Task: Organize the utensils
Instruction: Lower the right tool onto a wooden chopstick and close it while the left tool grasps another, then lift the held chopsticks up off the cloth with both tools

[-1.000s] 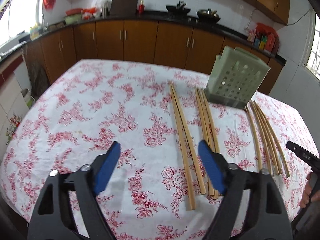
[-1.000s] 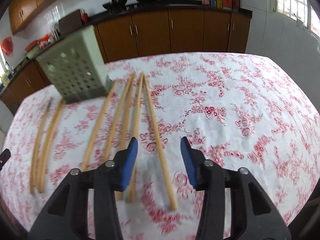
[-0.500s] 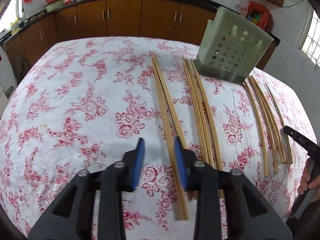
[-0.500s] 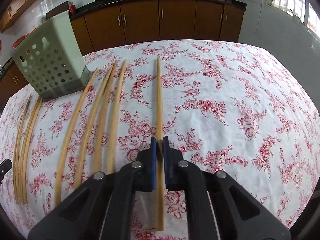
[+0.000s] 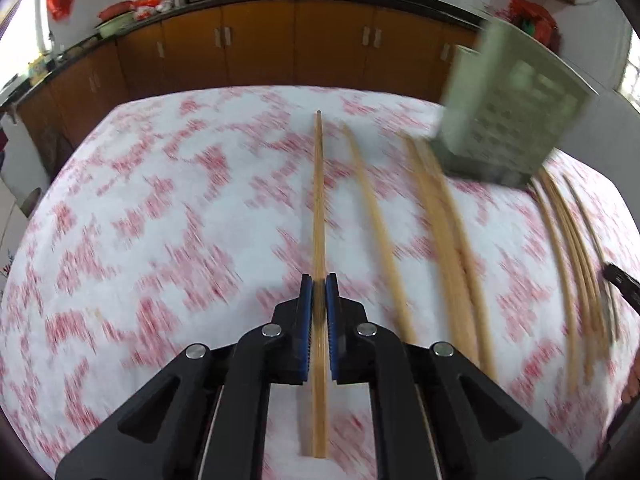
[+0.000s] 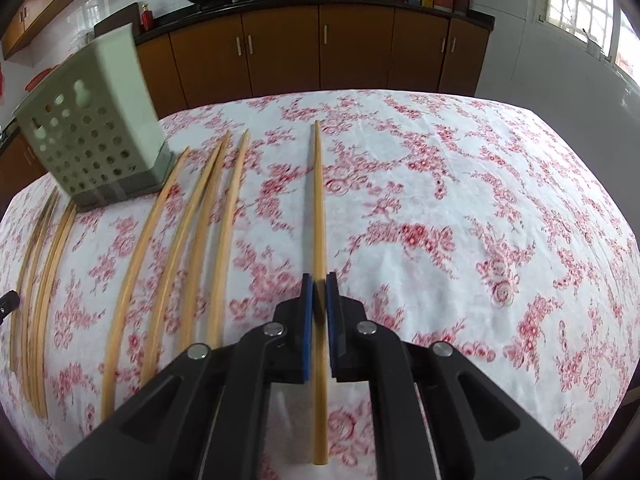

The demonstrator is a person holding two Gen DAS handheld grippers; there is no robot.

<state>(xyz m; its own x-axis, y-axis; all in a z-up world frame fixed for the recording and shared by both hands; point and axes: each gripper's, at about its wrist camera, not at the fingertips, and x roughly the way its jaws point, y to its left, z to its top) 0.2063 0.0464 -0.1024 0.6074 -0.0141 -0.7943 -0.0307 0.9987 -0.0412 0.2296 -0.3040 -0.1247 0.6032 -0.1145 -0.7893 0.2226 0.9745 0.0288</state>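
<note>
You are gripping one chopstick (image 5: 319, 200) in your left gripper (image 5: 319, 280) and another chopstick (image 6: 318, 208) in your right gripper (image 6: 319, 278), apparently lifting both, though blur hides clearance. Next, you are needing to tip them into the perforated holder (image 6: 92, 128).

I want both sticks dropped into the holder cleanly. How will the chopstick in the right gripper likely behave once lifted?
The chopstick looks like thin, straight wood, so probably stiff and light. The right gripper grips it toward the near end, so the far tip may droop or swing. It looks round, so it might roll on the tablecloth if dropped.
</note>
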